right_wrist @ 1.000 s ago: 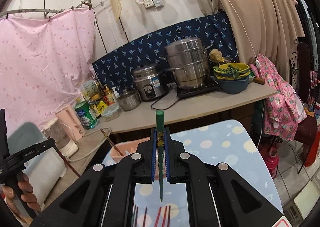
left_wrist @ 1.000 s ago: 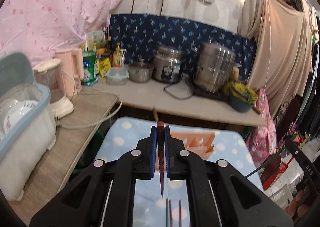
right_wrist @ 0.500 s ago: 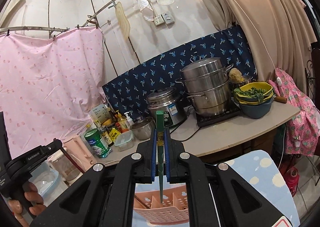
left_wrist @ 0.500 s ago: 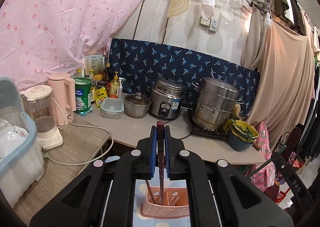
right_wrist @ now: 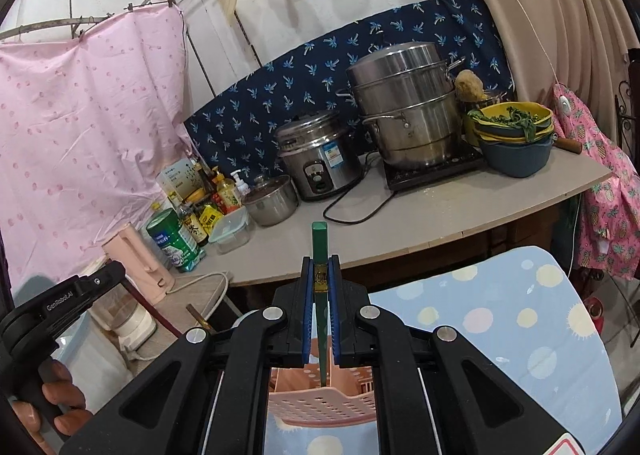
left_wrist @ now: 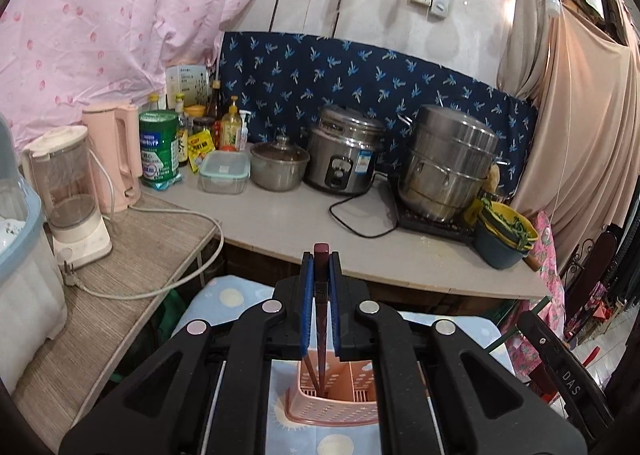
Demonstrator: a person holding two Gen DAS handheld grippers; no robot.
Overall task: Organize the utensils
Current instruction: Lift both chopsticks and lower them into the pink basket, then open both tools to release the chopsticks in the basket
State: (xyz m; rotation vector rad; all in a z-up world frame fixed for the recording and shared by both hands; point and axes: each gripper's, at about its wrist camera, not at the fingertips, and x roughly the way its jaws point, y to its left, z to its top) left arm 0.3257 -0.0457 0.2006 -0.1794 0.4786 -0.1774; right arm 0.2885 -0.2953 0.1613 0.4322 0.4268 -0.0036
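Dotted cloth underneath. Left gripper clamps red chopstick, right gripper clamps green chopstick; both point toward 6 o'clock into caddy.

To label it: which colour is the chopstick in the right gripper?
Green chopstick, clearest in the right wrist view.

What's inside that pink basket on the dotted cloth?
In the pink basket, the left view shows one dark chopstick leaning inside, and the maroon chopstick held by the left gripper dipping in. Dividers show; the bottom is hidden by the walls.
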